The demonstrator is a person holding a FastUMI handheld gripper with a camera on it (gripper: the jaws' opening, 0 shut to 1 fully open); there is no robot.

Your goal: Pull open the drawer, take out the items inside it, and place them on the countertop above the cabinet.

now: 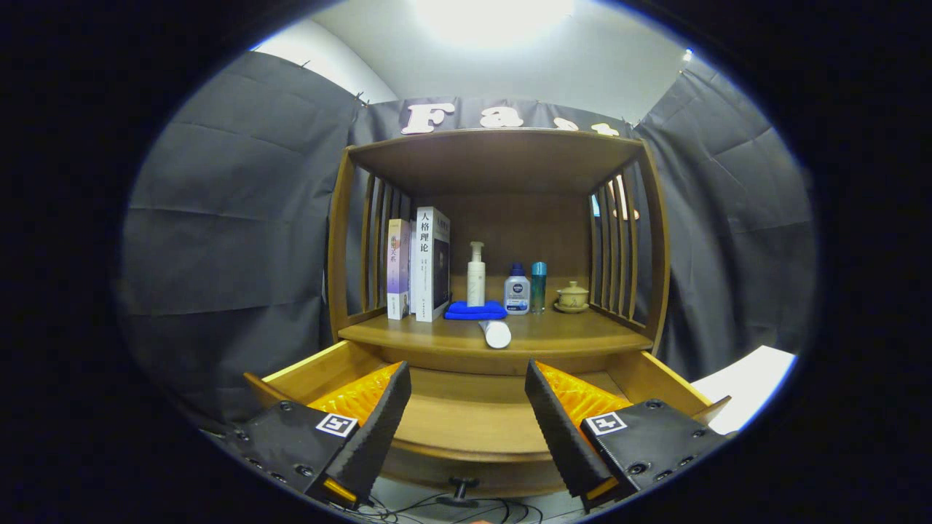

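I hold the gripper (467, 407) wide apart and empty over the open drawer (473, 415); its visible floor looks bare, tube (497, 333) on the countertop (553, 331); next I check inside.

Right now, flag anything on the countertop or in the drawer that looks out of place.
One thing: a white tube lies on its side at the countertop's front edge, while the bottles behind stand upright. The drawer is pulled open, no items visible in it. The tongs hover open above it, holding nothing.
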